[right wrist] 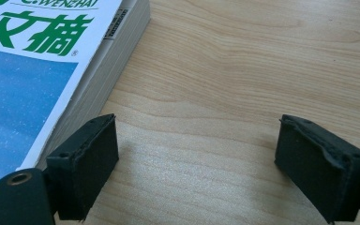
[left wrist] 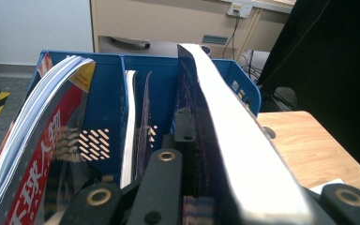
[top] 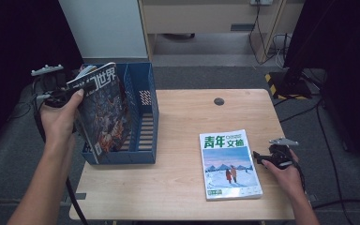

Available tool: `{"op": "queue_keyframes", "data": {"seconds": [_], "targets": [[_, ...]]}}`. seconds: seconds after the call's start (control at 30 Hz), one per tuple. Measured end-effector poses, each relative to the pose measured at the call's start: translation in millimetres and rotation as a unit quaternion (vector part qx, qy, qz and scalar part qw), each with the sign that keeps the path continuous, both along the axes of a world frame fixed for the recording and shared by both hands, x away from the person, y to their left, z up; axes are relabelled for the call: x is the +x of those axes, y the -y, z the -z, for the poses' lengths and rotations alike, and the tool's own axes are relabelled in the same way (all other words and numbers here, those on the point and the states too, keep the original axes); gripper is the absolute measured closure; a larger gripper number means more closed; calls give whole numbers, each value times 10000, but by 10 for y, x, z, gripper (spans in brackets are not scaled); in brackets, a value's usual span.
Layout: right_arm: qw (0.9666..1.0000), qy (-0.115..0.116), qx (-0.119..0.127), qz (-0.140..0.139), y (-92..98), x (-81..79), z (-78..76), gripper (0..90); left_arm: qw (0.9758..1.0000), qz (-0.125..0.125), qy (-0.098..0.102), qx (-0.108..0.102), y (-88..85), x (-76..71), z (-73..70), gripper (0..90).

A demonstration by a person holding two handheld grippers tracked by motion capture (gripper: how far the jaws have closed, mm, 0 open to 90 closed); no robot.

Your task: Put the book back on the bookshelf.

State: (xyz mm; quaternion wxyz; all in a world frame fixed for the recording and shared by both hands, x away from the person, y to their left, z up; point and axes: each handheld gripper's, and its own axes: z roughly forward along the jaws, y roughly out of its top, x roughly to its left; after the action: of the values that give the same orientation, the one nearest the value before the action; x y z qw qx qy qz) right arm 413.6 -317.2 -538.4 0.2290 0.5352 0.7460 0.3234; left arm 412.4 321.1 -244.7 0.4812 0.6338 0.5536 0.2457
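**Magazine goes into the file rack at the surface's left edge**

Your left hand-held gripper (top: 70,93) is clamped on the top edge of a dark-covered magazine (top: 104,112), which hangs tilted over the blue file rack (top: 143,157) standing at the left edge of the surface (top: 183,187). From the left gripper view, the magazine's white page edge (left wrist: 234,140) runs along the rack's right-hand compartment, with other magazines already filed in the slots to its left. To seat it cleanly, bring the cover upright, line the lower edge up between the dividers, and lower it until it rests on the rack floor before letting go; a tilted entry is likely to snag a divider.

Your right hand-held gripper (top: 262,158) rests with its jaws wide apart and empty, just beside the right edge of the second magazine (top: 229,164), which lies flat near the front right corner.

Readable print: "世界" on the held cover, "青年文摘" in green on the flat one.
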Motion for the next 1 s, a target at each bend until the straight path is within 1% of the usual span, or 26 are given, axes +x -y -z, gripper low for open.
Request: {"op": "queue_keyframes", "data": {"seconds": [0.27,0.53,0.67,0.77,0.9,1.0], "targets": [[10000,19,-6,-7,-6,-4,1,137,10000,-23,9,80,32,131,-22,822],[10000,30,-18,-20,-4,-2,3,137,9998,-123,-65,168,1,201,39,822],[10000,19,-6,-9,-5,-3,1,137,9996,-150,-77,208,18,223,93,822],[10000,20,-8,-9,-6,-3,1,137,9997,-148,-118,163,49,258,138,822],[10000,18,-7,-7,-6,-3,1,137,9998,-149,-99,64,103,301,172,822],[10000,17,-5,-8,-6,-3,1,137,9998,-145,-118,84,148,315,178,822]]}}
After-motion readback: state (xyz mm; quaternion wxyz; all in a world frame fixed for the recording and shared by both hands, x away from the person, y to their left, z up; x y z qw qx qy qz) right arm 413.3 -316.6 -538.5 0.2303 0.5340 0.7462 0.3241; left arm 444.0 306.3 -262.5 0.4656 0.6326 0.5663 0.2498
